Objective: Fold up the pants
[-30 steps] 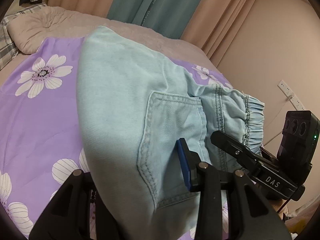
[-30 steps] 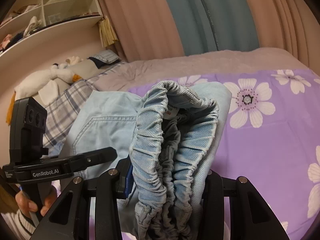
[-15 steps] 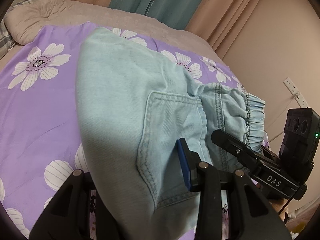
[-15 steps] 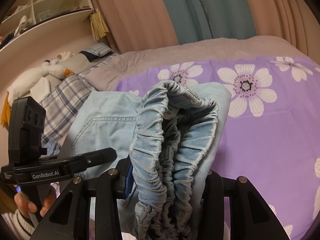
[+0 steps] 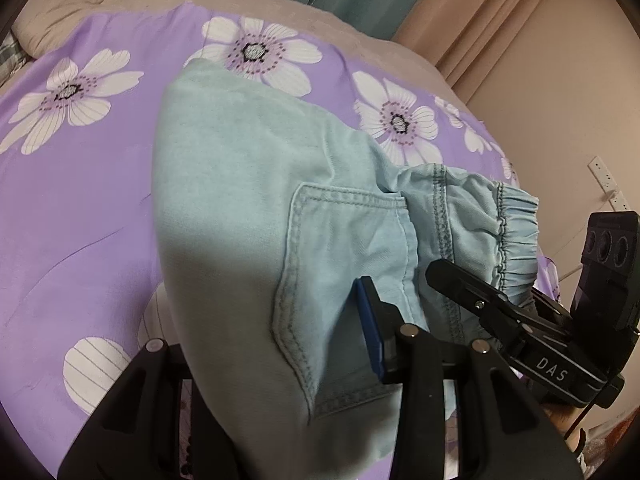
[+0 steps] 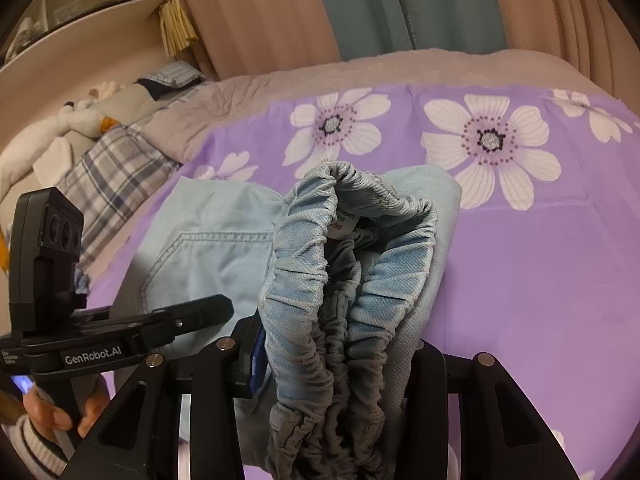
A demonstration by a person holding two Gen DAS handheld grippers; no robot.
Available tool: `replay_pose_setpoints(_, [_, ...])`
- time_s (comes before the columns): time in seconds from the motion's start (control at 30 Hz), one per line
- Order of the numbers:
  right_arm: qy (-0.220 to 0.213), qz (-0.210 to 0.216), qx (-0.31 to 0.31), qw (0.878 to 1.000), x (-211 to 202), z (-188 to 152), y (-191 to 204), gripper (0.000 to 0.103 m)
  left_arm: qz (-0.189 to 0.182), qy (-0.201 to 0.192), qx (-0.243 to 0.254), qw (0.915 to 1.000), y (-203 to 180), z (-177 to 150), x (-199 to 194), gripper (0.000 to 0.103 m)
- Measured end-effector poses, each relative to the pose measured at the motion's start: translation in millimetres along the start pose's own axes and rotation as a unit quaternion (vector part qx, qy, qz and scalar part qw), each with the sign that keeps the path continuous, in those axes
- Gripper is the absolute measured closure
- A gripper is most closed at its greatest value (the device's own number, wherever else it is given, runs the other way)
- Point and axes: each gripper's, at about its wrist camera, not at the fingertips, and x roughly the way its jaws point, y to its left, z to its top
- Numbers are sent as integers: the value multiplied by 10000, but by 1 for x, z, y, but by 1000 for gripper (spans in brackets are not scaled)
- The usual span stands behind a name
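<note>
Pale blue denim pants (image 5: 240, 208) hang folded over the purple flowered bed cover (image 5: 80, 208), back pocket facing up. My left gripper (image 5: 264, 320) is shut on the fabric beside the pocket; its left finger is hidden under the cloth. In the right wrist view my right gripper (image 6: 340, 340) is shut on the bunched elastic waistband (image 6: 304, 264) of the pants (image 6: 216, 256), a white label showing inside. Each gripper appears in the other's view: a right gripper finger (image 5: 460, 288) by the waistband (image 5: 516, 232), and a left gripper finger (image 6: 192, 312) with a hand (image 6: 48, 416) holding it.
A beige blanket (image 6: 400, 68) covers the bed's far side, under pink and teal curtains. A beige pillow (image 5: 80, 12), a plaid pillow (image 6: 116, 176) and a plush toy (image 6: 80, 116) lie at the head end. A socket strip (image 5: 608, 184) is on the right wall.
Both grippers have come down towards the bed with the pants still held. The flowered cover now fills more of each view, and the far end of the pants rests lower on it.
</note>
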Motion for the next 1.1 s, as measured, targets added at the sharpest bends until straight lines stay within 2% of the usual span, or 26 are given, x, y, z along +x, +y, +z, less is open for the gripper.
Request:
replay_pose_setpoints(0.43, [289, 2, 23, 9996, 27, -5, -8, 59, 60, 363, -216, 9991, 18, 4, 28, 62])
replay_pose_setpoints(0.57, [568, -80, 56, 9983, 41, -9, -14, 58, 464, 597, -209, 9969, 25, -1, 41, 53])
replay_pose_setpoints(0.6, [631, -128, 81, 9979, 44, -11, -17, 58, 606, 588, -166, 9963, 27, -2, 41, 46])
replay_pose_setpoints(0.67, [831, -270, 160, 9960, 54, -17, -25, 54, 693, 579, -117, 9958, 31, -5, 36, 41])
replay_pose_setpoints(0.83, [916, -287, 438, 9944, 46, -29, -38, 38, 858, 544, 47, 9948, 42, -27, 15, 31])
replay_pose_setpoints(0.93, [1037, -342, 410, 9932, 34, -40, -35, 36, 847, 513, 103, 9950, 49, -44, 4, 27])
replay_pose_setpoints(1.03, [1013, -538, 251, 9931, 23, -49, -27, 27, 946, 523, 166, 9940, 46, -52, 4, 26])
replay_pose_setpoints(1.1, [1085, -671, 252, 9915, 23, -55, -26, 26, 1070, 509, 321, 9924, 40, -51, 7, 27])
